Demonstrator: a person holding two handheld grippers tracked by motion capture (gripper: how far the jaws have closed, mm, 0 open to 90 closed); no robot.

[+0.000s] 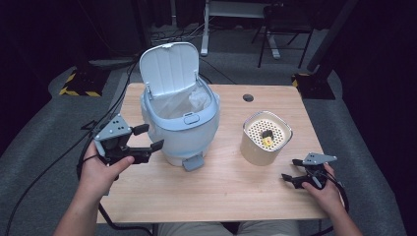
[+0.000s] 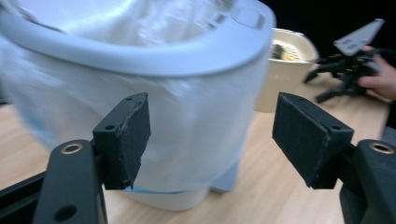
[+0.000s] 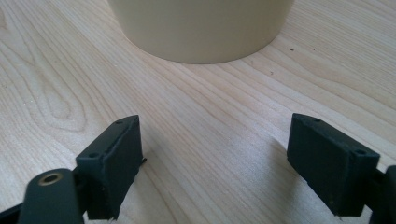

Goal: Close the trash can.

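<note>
1. Pale blue-grey plastic pedal bin [image 1: 179, 123] with a clear liner bag sits left of centre on the light wooden table [image 1: 221, 191], lid [image 1: 169, 66] flipped up at its 12 o'clock, foot pedal [image 1: 193, 162] at its 6 o'clock.
2. Left gripper [image 1: 147, 140] is at the bin's 9 o'clock, just beside its wall, held in the person's left hand [image 1: 98, 169].
3. Left gripper's jaws are apart, nothing between them; in the left gripper view they frame the bagged bin wall [image 2: 201, 116], blurred, no pad pressing it.
4. Beige round plastic container [image 1: 265, 137] with a perforated insert stands at the bin's 3 o'clock, apart from it; a small yellow piece [image 1: 267, 142] lies inside.
5. Right gripper [image 1: 291, 169] is low over the table at the container's 5 o'clock, near but apart.
6. Right gripper's jaws are spread and empty; the right gripper view shows bare wood between them, the container's base [image 3: 201, 32] at 12 o'clock.
</note>
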